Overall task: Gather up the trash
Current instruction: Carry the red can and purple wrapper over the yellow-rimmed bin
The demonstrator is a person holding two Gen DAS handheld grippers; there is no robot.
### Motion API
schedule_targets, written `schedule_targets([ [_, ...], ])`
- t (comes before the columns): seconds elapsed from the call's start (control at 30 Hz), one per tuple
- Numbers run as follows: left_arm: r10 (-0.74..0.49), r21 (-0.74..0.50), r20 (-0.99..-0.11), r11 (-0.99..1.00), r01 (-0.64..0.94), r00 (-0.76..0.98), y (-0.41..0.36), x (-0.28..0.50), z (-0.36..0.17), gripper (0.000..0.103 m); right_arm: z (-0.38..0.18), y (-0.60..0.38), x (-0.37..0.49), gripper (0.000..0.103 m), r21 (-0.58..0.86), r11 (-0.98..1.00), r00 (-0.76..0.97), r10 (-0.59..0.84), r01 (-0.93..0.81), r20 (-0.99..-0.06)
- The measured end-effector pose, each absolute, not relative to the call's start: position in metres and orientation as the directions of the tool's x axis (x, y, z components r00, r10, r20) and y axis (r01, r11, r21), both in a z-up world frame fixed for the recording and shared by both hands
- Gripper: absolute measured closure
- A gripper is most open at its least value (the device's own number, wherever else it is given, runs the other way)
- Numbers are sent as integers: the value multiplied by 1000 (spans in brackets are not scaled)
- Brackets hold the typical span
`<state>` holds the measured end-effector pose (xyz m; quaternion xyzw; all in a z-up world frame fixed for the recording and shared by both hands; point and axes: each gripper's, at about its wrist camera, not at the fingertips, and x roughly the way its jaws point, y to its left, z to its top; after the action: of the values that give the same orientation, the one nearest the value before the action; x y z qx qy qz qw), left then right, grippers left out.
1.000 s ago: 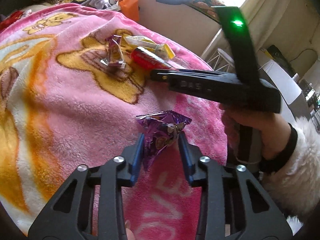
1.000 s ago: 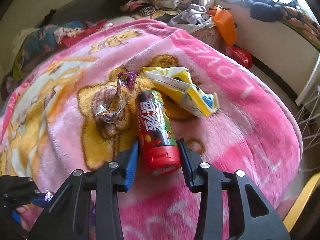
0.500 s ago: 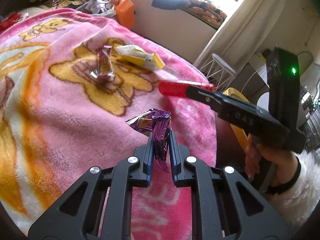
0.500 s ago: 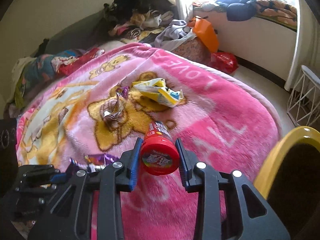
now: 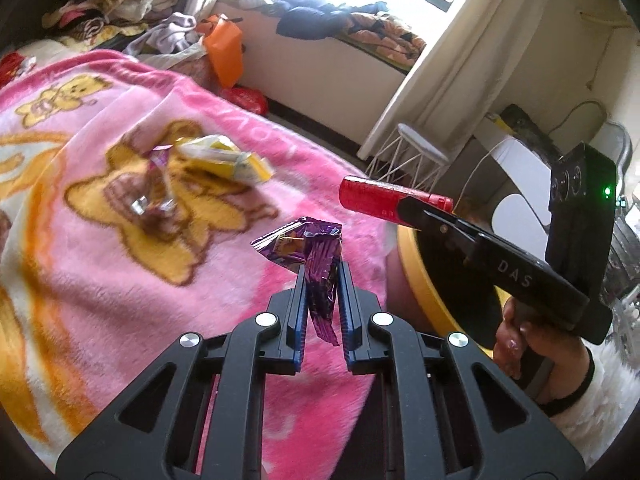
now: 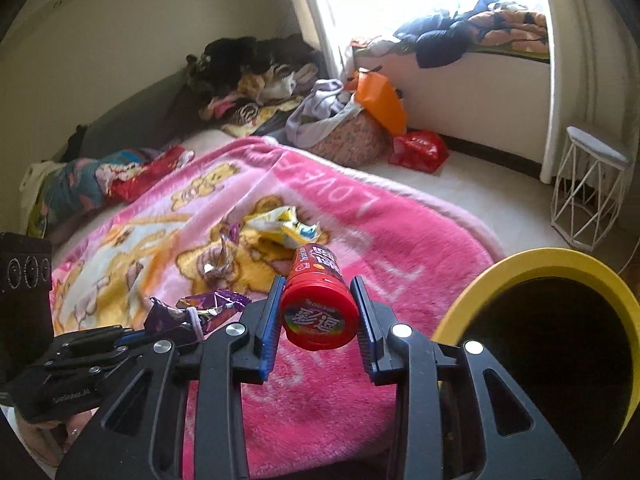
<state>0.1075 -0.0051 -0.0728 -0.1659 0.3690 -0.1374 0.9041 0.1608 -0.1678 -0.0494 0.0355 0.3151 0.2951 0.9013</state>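
While both hands carry their catch off the bed, each view shows a different half of the change.

Left wrist view: the left gripper has gone from loosely framing the purple wrapper a second ago to pinching it; the fingers are now nearly together with the foil squeezed between them, and the wrapper hangs clear of the blanket.
Left view, other hand: the right gripper has swung across to the right, holding the red tube over the edge of the yellow bin, where earlier it lay on the bed.
Right wrist view: the right gripper has its fingers partly apart, pressed on both sides of the tube; a second ago the tube still lay flat on the blanket.
Bin: it now fills the right of this view, just beside the tube, mouth open.
Left on the bed: a yellow packet and a silver wrapper.
Meaning: two pieces are secured and near the bin; I judge dropping them comes next, then a return for the other two.
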Motion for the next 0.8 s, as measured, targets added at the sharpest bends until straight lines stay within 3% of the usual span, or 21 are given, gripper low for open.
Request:
schedule_targets([
  [0.8, -444, -390, -569, 887, 249, 692, -62, 120, -44, 93, -40, -257, 140, 72, 300, 889, 740, 454, -345, -496],
])
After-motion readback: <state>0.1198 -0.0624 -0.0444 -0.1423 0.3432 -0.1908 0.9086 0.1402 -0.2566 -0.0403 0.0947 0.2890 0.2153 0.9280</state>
